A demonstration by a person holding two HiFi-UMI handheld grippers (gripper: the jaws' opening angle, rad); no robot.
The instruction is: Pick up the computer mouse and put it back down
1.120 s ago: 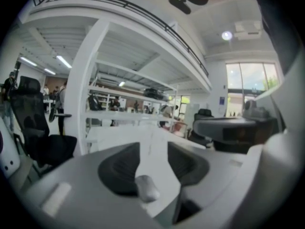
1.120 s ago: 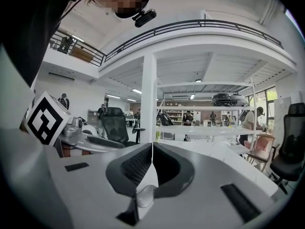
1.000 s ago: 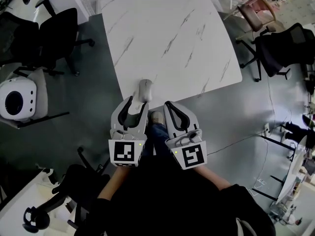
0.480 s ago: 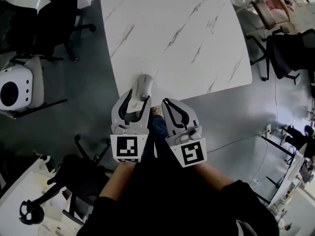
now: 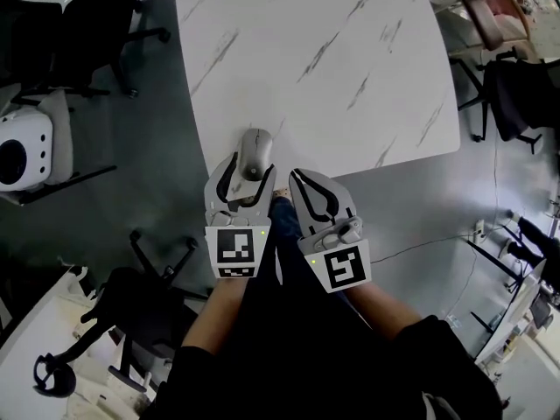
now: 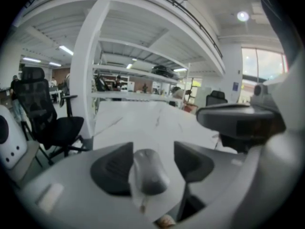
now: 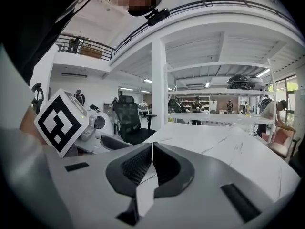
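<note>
- The left tongs stood wide apart, one jaw on each side of the computer mouse.
- In the left gripper view, the grey mouse lay right between the jaws of those tongs. It sat close against the left pad, with a clear gap of desk showing before the right pad.
- The mouse rested flat on the desk, near its front edge and close to the corner on the person's left.
- The right tongs hung just beside the left ones at the desk's near edge. In the right gripper view they were pressed together with only a thin slit between the pads, and they held nothing.
- The desk was white with grey marble veins, and its top was bare apart from the mouse.
- Round it ran a dark grey floor.
- A black office chair stood off to the left and another dark chair to the right, both well apart from the mouse.
- A white rounded device sat by the left edge.
- White shelving rose beyond the desk's far side.
</note>
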